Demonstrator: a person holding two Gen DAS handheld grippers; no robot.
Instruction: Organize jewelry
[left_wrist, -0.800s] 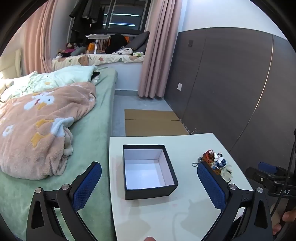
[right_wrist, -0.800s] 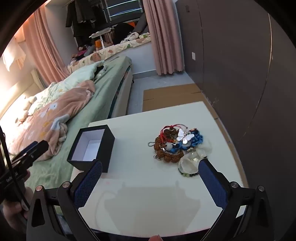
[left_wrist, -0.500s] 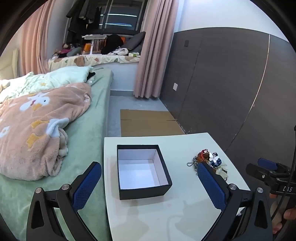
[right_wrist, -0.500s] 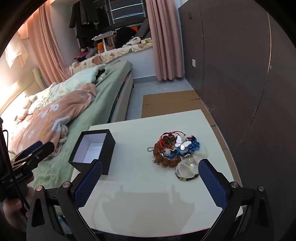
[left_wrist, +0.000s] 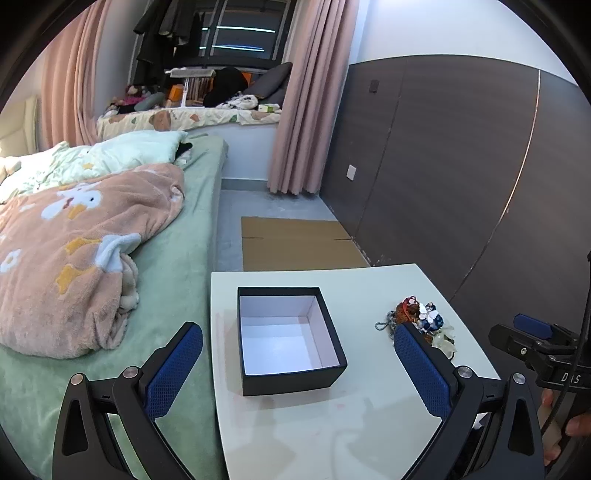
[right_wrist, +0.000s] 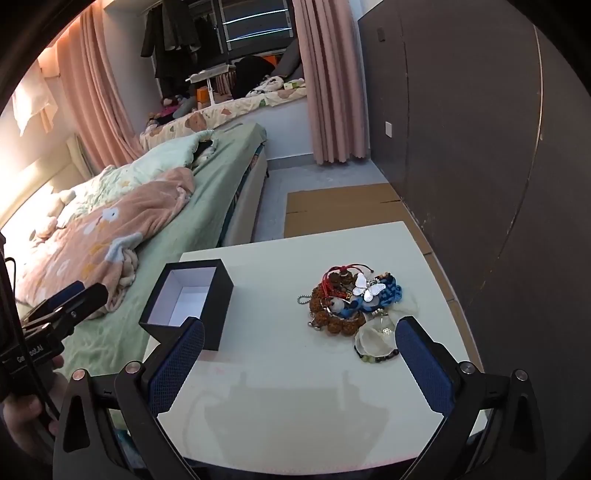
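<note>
A bedroom, a green bed (left_wrist: 177, 258) alongside, and before you the white table (right_wrist: 295, 369), landmark for all that follows. Over the last second your view of that table has shifted a little while nothing on it has moved, so the sorting has yet to begin. On the table's bed side sits the black box (left_wrist: 288, 336), lidless, its white inside bare. Well apart from it, toward the table's wall side, lies the jewelry pile (right_wrist: 354, 302): brown beads, red cord, blue cord, a silver butterfly, pale pieces at its near edge. Your left gripper (left_wrist: 295, 373) hangs above the table's near edge, jaws spread wide and holding nothing. Your right gripper (right_wrist: 299, 369) does the same, pile just ahead, likely the first reach.
</note>
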